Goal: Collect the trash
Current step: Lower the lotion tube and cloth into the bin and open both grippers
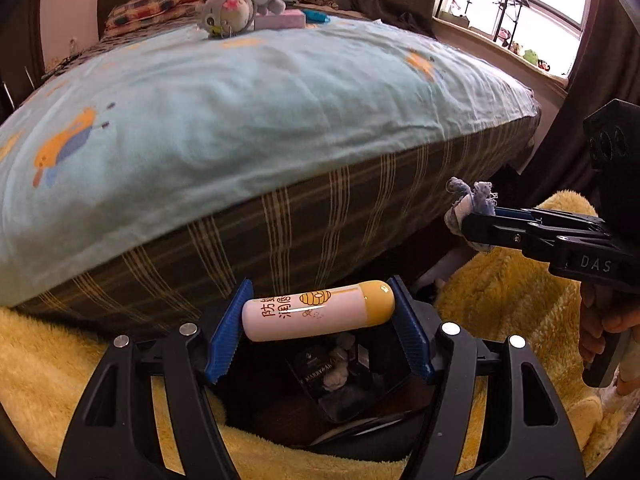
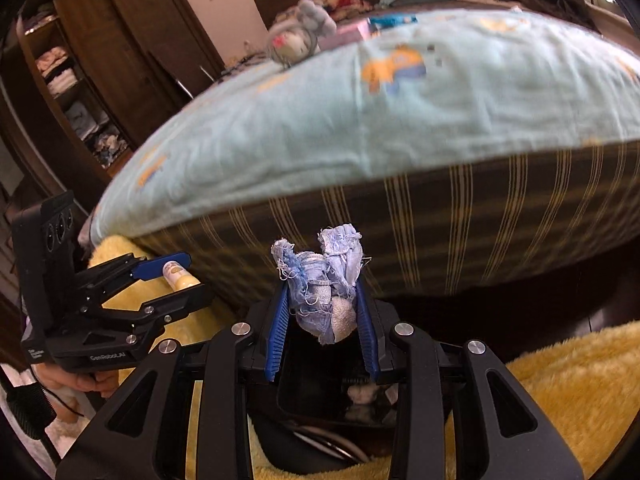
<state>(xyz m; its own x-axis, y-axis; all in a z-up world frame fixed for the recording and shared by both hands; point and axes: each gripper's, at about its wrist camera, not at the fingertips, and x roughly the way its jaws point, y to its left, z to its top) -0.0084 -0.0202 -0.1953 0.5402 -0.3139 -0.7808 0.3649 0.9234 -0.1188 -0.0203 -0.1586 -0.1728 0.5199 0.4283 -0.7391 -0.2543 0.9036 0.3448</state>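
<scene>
Dropping either piece wide of the bin (image 1: 340,384) looked the main risk: the tube (image 1: 318,314), pinched end to end by the left tongs (image 1: 319,326) low in the frame's centre, could roll onto the yellow rug (image 1: 500,300). The frayed rag (image 2: 322,286), squeezed between the nearly closed right tongs (image 2: 324,320), hung above the bin too.

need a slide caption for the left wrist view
Left gripper clamps a white, yellow-capped tube above a dark trash bin; right gripper holds a frayed blue cloth wad.
</scene>
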